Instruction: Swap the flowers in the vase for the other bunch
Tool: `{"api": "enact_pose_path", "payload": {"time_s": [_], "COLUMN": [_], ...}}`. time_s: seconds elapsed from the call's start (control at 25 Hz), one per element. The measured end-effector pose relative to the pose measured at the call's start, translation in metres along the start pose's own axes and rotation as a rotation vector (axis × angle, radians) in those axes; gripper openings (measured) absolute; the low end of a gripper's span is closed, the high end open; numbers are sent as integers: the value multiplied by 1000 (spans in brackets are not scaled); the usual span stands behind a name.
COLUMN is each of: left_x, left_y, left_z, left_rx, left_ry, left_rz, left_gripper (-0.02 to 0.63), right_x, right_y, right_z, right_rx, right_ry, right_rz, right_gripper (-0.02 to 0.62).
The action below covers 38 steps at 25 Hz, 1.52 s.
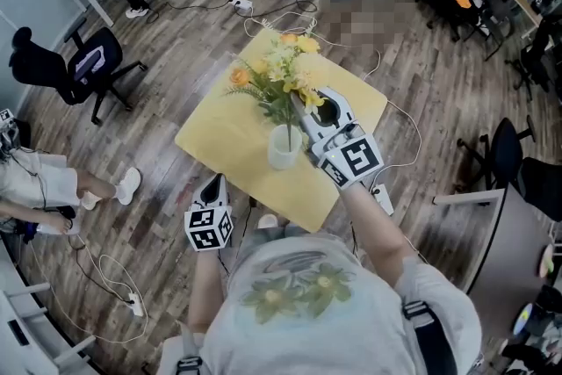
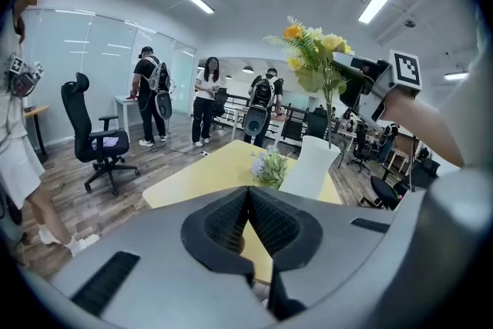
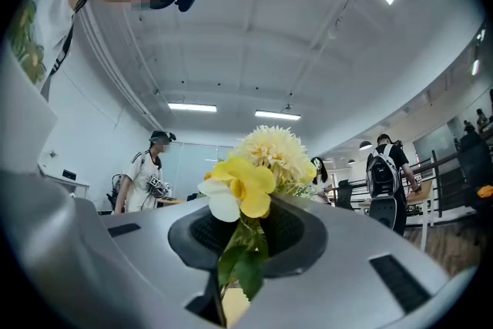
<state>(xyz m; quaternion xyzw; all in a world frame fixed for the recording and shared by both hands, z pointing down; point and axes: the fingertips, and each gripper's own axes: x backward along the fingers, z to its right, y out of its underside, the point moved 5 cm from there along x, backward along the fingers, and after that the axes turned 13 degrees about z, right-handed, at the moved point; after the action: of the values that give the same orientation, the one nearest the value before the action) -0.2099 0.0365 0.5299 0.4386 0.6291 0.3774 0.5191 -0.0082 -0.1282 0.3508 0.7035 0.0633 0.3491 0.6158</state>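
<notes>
A bunch of yellow and orange flowers (image 1: 283, 73) stands upright over the white vase (image 1: 284, 148) on the yellow table (image 1: 219, 132). Its stems reach down into the vase mouth. My right gripper (image 1: 301, 113) is shut on the stems just above the vase; in the right gripper view the blooms (image 3: 258, 169) rise between the pads. The left gripper view shows the same bunch (image 2: 314, 50), the vase (image 2: 310, 168) and the right gripper (image 2: 351, 81). Beside the vase, a small pale bunch (image 2: 270, 165) lies on the table. My left gripper (image 1: 212, 188) hovers at the table's near edge, shut and empty.
A black office chair (image 1: 88, 61) stands left of the table and another (image 1: 507, 155) to the right. Cables and a power strip (image 1: 241, 4) lie on the wooden floor beyond the table. People stand at the back (image 2: 206, 98), and one sits at far left (image 1: 39, 180).
</notes>
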Motion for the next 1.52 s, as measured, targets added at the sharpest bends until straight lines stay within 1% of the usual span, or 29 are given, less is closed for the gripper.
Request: {"api": "enact_pose_path", "payload": {"time_s": [0.24, 0.68, 1.04, 1.32, 1.52], "left_x": [-3, -16, -28, -32, -40], "left_y": [5, 9, 8, 15, 10], "left_z": [4, 3, 9, 15, 17], "left_rx": [-2, -3, -13, -22, -25], "left_ry": [9, 36, 70, 93, 104], "left_rz": [-6, -23, -38, -44, -54], "left_gripper": [17, 17, 17, 17, 17], "right_x": [10, 21, 31, 47, 48], "right_y": [11, 39, 50, 61, 66], "right_z": [-4, -13, -10, -16, -14], "right_rx": [-6, -26, -44, -47, -59], "right_ry": [-15, -25, -8, -21, -18], "right_rz": [-24, -120, -173, -216, -247], "right_gripper": [89, 95, 100, 101, 101]}}
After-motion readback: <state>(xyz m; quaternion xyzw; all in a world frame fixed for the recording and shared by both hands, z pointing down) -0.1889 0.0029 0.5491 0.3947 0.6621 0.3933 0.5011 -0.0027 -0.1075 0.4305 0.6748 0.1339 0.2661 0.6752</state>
